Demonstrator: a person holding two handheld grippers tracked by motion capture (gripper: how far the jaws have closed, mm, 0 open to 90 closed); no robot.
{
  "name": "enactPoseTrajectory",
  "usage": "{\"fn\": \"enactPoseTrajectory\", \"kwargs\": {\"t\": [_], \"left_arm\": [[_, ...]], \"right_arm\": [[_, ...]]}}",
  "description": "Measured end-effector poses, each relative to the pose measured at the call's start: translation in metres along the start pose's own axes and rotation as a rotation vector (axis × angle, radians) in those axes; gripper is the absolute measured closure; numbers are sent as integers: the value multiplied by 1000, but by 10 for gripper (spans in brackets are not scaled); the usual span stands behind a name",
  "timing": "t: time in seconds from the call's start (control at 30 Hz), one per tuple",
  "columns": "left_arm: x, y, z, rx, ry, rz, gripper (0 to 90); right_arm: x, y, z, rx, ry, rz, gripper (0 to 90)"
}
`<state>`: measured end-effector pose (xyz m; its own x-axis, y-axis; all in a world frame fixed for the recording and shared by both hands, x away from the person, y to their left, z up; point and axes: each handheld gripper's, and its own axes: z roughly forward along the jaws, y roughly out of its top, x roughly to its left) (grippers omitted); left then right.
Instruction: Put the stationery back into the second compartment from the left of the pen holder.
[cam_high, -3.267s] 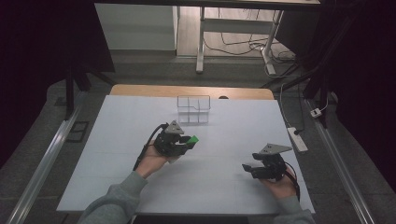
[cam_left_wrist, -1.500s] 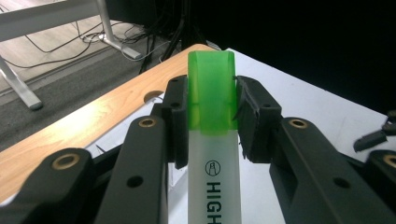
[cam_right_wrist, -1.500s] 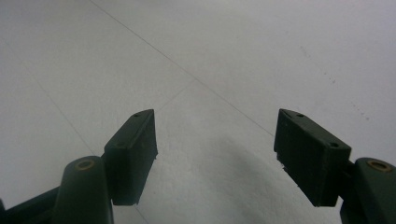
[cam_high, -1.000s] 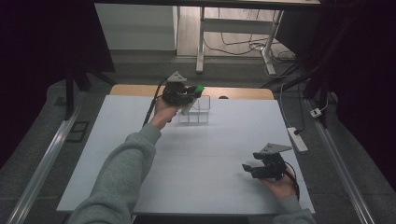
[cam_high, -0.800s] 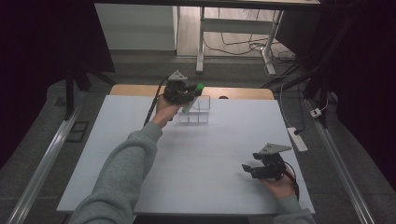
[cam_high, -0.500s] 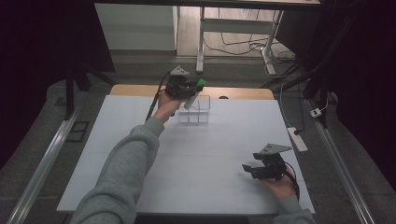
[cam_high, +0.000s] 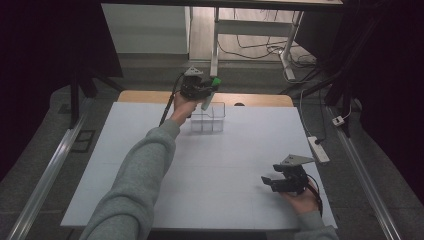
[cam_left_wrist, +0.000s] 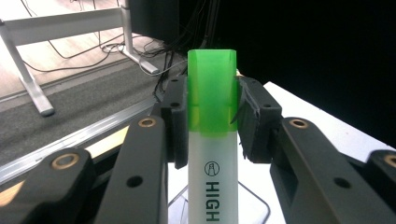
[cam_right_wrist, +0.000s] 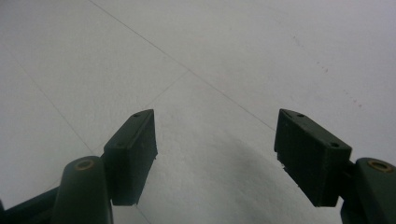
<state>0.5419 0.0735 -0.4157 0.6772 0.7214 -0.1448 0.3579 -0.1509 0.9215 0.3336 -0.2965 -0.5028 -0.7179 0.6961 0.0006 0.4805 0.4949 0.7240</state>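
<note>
Your left gripper (cam_high: 206, 93) clamps the highlighter (cam_left_wrist: 212, 140) above the clear box (cam_high: 208, 118) near the table's (cam_high: 240, 165) far edge; right gripper (cam_right_wrist: 215, 154) gapes over bare table.

Sleeves: we see grey long sleeves with ribbed cuffs on both forearms.
Left gripper (cam_high: 206, 95): we note a black body, a grey three-cornered plate on top, and a black cable trailing from it.
Left gripper arms: in the left gripper view we see black link bars with brass-coloured pivot pins and small round holes; the black pads (cam_left_wrist: 254, 119) have a frayed edge.
Right gripper (cam_high: 270, 181): we see a black body under a grey triangular plate.
Right gripper pads (cam_right_wrist: 132, 151): we see blocky, matt black pads with two small screw holes each, and brass pivots behind.
</note>
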Motion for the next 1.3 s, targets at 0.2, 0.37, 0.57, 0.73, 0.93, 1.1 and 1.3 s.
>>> {"fn": "enactPoseTrajectory", "kwargs": {"t": [0.2,0.37,0.57,0.73,0.93,1.1,1.3], "left_arm": [[6,-5,5,-3,0,-9,661],[6,-6,7,5,-5,-6,660],[7,-11,6,62,5,-2,574],[4,-14,-12,107,-26,24,336],[-2,-27,-45,141,-50,57,308],[-9,-44,-78,165,-50,67,307],[-22,-73,-126,173,-42,76,310]], "right_arm": [[-2,-2,1,6,1,5,291],[-3,-2,2,11,3,3,291],[-2,-2,2,11,4,0,291],[-1,-1,1,7,5,-2,291],[0,0,0,3,10,1,290],[0,0,-1,-2,10,-2,289],[-1,0,-1,-8,19,-4,284]]}}
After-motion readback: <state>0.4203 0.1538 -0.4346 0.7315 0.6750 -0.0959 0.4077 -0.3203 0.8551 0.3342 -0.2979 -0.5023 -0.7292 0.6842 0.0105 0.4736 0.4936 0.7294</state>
